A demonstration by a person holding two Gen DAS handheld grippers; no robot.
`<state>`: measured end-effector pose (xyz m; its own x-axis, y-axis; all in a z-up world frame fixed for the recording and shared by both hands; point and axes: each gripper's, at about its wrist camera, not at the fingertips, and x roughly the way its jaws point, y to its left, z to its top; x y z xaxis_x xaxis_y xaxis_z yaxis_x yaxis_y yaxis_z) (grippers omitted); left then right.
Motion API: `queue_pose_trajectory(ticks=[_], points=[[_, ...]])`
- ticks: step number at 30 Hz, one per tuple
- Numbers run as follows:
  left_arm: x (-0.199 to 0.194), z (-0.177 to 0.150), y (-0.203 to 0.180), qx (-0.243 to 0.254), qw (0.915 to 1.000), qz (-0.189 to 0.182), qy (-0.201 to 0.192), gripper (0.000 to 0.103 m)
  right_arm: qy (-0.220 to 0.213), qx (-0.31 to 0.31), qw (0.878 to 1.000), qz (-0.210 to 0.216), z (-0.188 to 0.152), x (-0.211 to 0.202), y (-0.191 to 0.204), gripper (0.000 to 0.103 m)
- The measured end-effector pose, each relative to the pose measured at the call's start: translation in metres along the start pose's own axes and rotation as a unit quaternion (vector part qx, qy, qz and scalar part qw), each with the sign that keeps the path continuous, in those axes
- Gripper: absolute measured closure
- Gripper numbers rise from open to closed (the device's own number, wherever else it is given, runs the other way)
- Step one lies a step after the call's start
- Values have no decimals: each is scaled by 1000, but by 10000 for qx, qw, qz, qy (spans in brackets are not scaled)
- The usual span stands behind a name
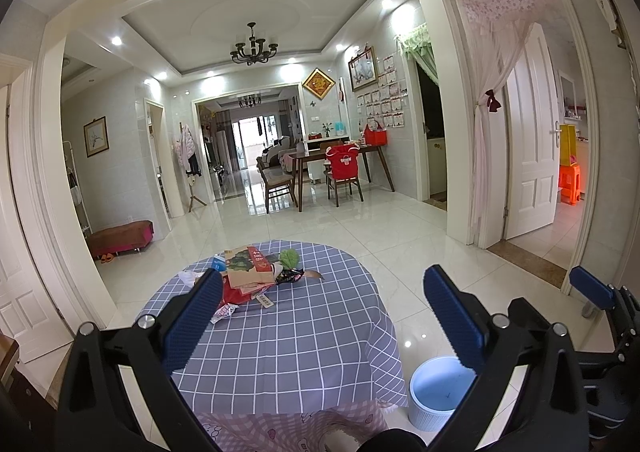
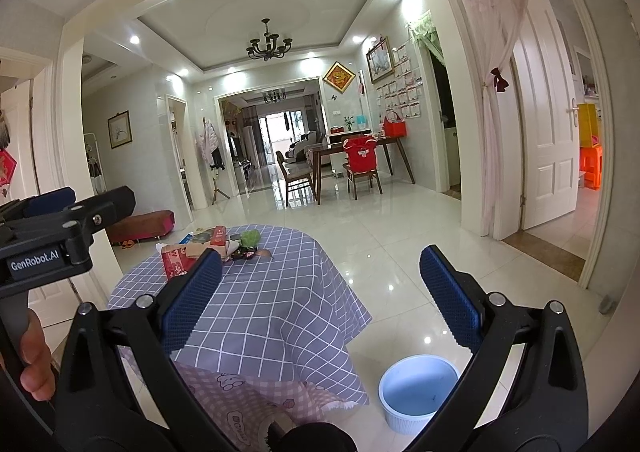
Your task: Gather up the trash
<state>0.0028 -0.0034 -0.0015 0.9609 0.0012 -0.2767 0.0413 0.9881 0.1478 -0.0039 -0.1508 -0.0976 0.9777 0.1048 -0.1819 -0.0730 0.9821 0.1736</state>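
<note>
Nothing collected yet: the bin (image 2: 418, 392) on the floor beside the table (image 2: 256, 316) looks empty. We hold the left gripper (image 1: 320, 316) and right gripper (image 2: 320, 296) with jaws wide apart, gripping nothing. The trash pile (image 1: 256, 272) sits at the table's far side; nothing blocks our reach.

Bare cloth (image 1: 288, 336) before trash pile (image 1: 256, 272)

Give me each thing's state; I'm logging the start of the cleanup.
left tongs: open, empty
right tongs: open, empty
bin: upright on floor beside table, looks empty
trash pile: heaped on table's far side
tablecloth: spread, draped over edge
white door: open
</note>
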Motion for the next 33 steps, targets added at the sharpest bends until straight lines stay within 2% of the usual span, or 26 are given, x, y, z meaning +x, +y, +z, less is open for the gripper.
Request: queue_pose_trajectory(ticks=[33], points=[[1,-2,-4,22,10000,5,-3,5,40,11,10000,64,-12,10,11,6]])
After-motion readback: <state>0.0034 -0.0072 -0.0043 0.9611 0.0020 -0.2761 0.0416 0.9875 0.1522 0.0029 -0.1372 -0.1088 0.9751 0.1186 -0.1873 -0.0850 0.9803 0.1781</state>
